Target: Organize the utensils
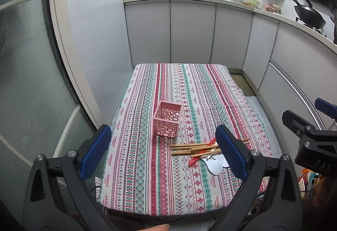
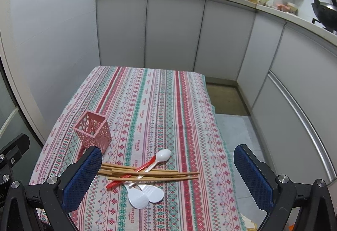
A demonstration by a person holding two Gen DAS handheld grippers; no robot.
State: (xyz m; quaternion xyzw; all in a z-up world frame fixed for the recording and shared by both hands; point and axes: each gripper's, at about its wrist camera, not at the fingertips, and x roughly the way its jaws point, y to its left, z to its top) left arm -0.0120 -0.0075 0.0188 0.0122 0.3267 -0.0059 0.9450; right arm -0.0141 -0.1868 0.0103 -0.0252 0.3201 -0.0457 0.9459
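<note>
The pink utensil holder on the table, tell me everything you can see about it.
The pink utensil holder is a small square box, plastic by its look, its walls pierced with round and oval holes. It stands upright and open-topped on the striped tablecloth, apparently empty. It sits apart from the chopsticks and spoons, on their left in the right wrist view. Nothing touches it but the cloth.

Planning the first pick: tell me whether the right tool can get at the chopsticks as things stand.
Probably yes. The right tool is open and faces the chopsticks, which lie on the tablecloth; only the spoons are tangled among them.
</note>
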